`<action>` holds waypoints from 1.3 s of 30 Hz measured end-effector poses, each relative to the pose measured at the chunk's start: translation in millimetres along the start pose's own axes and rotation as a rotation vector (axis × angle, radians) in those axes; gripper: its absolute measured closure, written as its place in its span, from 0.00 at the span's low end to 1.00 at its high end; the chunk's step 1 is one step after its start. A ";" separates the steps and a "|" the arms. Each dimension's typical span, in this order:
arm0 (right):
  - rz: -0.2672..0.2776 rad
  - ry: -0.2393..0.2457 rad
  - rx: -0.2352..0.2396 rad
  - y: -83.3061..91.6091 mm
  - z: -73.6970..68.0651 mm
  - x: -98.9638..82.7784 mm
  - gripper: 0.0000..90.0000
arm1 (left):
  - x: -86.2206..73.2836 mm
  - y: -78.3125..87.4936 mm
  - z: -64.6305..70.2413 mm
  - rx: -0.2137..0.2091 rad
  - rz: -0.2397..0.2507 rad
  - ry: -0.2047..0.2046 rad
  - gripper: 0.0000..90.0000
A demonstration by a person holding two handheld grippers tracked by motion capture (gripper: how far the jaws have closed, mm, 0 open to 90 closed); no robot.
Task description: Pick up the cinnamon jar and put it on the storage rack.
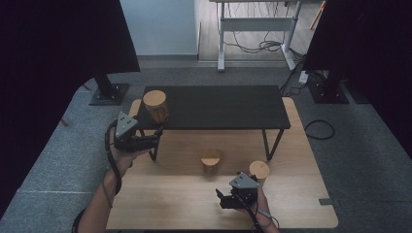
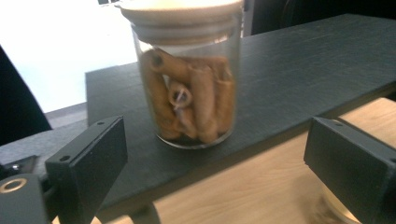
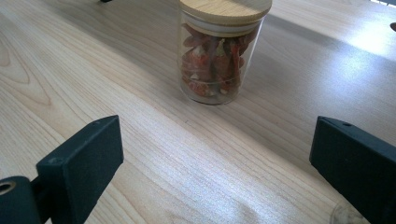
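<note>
A glass jar (image 1: 155,105) with a wooden lid stands at the left end of a low black shelf (image 1: 228,107). In the left gripper view this jar (image 2: 189,88) holds brown rolled sticks and sits just beyond the jaws. My left gripper (image 1: 153,136) (image 2: 215,144) is open, a short way in front of it, holding nothing. A second jar (image 1: 211,160) (image 3: 219,51), filled with red-orange pieces, stands mid-table. My right gripper (image 1: 228,196) (image 3: 215,149) is open and empty, low over the wood, facing that jar from some distance. A third lidded jar (image 1: 259,170) stands right beside the right gripper.
The black shelf stands on thin legs (image 1: 266,144) on a light wooden table (image 1: 170,204). Grey carpet surrounds the table, with black stands (image 1: 109,92) and a cable (image 1: 320,128) on the floor. A desk frame (image 1: 221,39) stands far behind.
</note>
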State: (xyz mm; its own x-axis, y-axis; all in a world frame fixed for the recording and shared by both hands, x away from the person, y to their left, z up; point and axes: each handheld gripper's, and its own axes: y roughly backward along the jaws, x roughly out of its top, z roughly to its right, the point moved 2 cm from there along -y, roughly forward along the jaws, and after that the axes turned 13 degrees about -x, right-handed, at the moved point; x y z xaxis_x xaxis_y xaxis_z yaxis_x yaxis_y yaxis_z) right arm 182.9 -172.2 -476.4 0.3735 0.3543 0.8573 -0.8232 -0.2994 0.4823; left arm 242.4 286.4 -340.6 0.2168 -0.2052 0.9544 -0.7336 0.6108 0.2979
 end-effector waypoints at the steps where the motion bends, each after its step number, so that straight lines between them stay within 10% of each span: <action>1: -0.001 0.001 0.000 -0.1 0.2 0.0 0.03 | -2.5 0.5 1.4 0.001 -0.001 -0.001 0.06; 25: -0.015 0.000 0.015 -2.6 0.5 0.4 0.02 | -63.6 9.0 10.0 -0.007 -0.041 0.104 0.06; 39: -0.021 0.003 0.010 -3.6 -0.4 0.3 0.02 | -104.7 -4.3 7.0 -0.029 -0.168 0.168 0.07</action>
State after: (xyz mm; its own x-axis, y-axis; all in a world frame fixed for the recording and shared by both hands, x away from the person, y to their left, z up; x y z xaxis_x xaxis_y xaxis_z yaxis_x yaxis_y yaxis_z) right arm 185.8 -170.7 -477.9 0.3896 0.3637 0.8461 -0.8109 -0.3002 0.5024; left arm 218.3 299.9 -441.9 0.4405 -0.1772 0.8801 -0.6597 0.6010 0.4512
